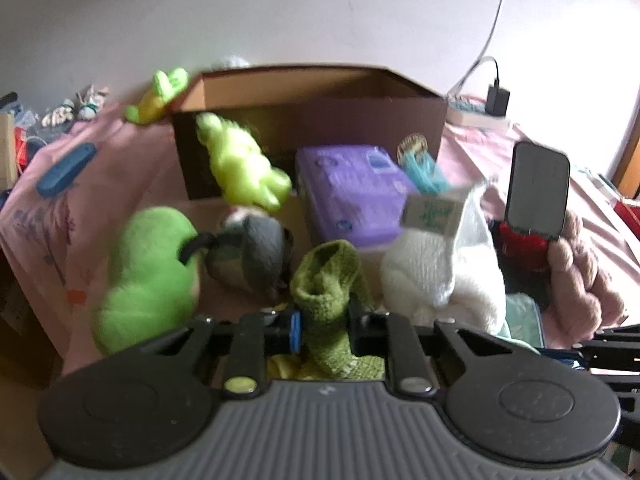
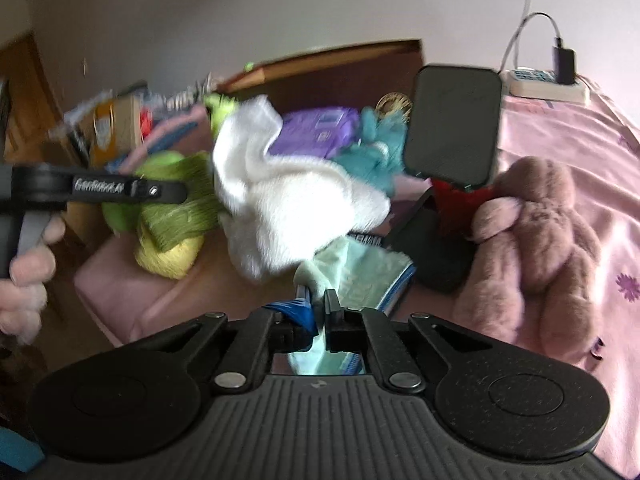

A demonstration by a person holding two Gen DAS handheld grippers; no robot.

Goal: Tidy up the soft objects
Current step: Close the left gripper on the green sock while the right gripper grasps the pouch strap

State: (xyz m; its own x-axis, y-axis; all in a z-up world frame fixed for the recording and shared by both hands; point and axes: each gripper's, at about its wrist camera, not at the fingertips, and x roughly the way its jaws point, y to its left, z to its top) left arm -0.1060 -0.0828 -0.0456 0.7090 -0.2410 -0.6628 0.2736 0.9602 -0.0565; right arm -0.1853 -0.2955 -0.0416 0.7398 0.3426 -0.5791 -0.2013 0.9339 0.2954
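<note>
Before the box (image 1: 312, 92): left gripper (image 1: 325, 322) clamped on green sock (image 1: 328, 280), right gripper (image 2: 319, 312) on mint cloth (image 2: 360, 276). Lift slowly; keep both grips firm.

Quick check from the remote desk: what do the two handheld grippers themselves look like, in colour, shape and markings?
Both match: the left gripper and right gripper have black linkage fingers with silver pivot screws, two round black discs, a ribbed grey body and blue on one finger pad. In the right wrist view, the left one's black arm carries blurred white lettering. A bare hand holds it.

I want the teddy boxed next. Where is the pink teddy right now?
The pink teddy lies on the pink sheet at the right in the right wrist view, beside the red cloth.
</note>
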